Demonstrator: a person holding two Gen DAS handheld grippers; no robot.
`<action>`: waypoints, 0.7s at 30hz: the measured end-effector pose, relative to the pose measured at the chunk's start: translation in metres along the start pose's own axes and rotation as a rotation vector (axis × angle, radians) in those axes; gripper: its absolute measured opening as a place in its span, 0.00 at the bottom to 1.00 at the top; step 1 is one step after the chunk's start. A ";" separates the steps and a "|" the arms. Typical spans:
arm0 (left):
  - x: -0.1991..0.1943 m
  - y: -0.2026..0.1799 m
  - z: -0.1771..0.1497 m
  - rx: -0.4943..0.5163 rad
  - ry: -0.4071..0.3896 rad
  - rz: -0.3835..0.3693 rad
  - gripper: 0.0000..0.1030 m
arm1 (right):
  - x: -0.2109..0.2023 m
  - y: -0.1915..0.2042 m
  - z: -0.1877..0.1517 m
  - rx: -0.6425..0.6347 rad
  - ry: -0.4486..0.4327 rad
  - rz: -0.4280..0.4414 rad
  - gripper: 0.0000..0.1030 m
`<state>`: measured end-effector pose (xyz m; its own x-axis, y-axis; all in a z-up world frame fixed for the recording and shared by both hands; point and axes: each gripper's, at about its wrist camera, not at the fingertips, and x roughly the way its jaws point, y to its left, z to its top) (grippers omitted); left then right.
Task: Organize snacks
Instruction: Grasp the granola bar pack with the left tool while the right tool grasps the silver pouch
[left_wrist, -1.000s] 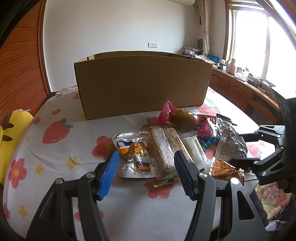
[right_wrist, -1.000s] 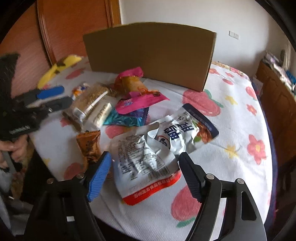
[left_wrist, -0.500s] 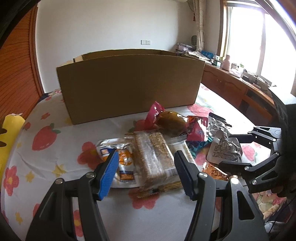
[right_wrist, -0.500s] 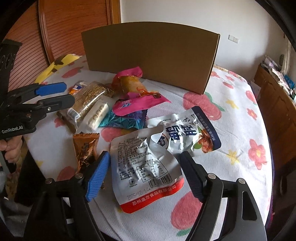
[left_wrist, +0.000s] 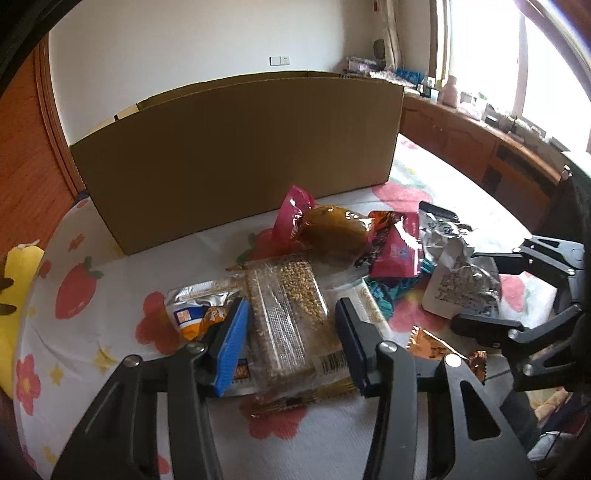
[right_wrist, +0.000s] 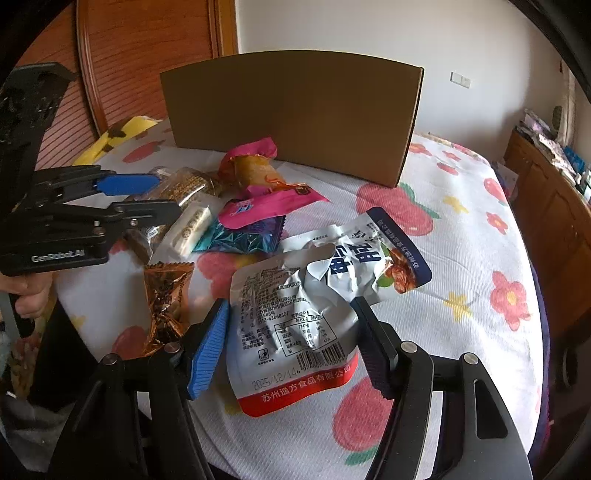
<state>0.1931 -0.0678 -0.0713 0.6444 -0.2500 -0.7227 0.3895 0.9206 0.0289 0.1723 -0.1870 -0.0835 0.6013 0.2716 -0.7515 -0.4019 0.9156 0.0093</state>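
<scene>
A clear pack of grain bars (left_wrist: 291, 325) lies on the flowered cloth between the jaws of my left gripper (left_wrist: 291, 347). The jaws are closing and the blue pads stand right at the pack's sides without a clear squeeze. A crumpled white pouch with a red bottom edge (right_wrist: 288, 325) lies between the jaws of my right gripper (right_wrist: 291, 347). Those jaws are closing too, with a gap showing at the left pad. An open cardboard box (left_wrist: 236, 155) stands behind the snack pile. Each gripper shows in the other's view: the left gripper (right_wrist: 166, 195), the right gripper (left_wrist: 465, 288).
Around the bars lie an orange-blue foil pack (left_wrist: 195, 310), a pink-wrapped brown pastry (left_wrist: 328, 229), a pink packet (left_wrist: 395, 251), a teal packet (right_wrist: 243, 236), a white bar (right_wrist: 192, 229), a copper wrapper (right_wrist: 166, 295) and a second white pouch (right_wrist: 373, 254). A yellow plush (left_wrist: 18, 291) lies left.
My left gripper has moved forward over the grain bar pack and narrowed around it. The right gripper stayed over the white pouch and narrowed a little.
</scene>
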 end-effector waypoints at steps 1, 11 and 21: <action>0.001 0.000 0.001 0.004 0.004 0.008 0.46 | 0.000 0.000 -0.001 0.001 -0.004 -0.001 0.66; 0.016 -0.005 0.005 0.017 0.054 0.042 0.49 | -0.001 0.001 -0.001 0.008 -0.009 -0.008 0.67; -0.001 0.006 -0.003 -0.027 -0.006 -0.004 0.40 | 0.003 0.002 0.003 0.015 -0.010 -0.013 0.71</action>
<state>0.1927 -0.0616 -0.0724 0.6471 -0.2554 -0.7184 0.3743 0.9273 0.0075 0.1755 -0.1835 -0.0832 0.6132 0.2625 -0.7451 -0.3840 0.9233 0.0092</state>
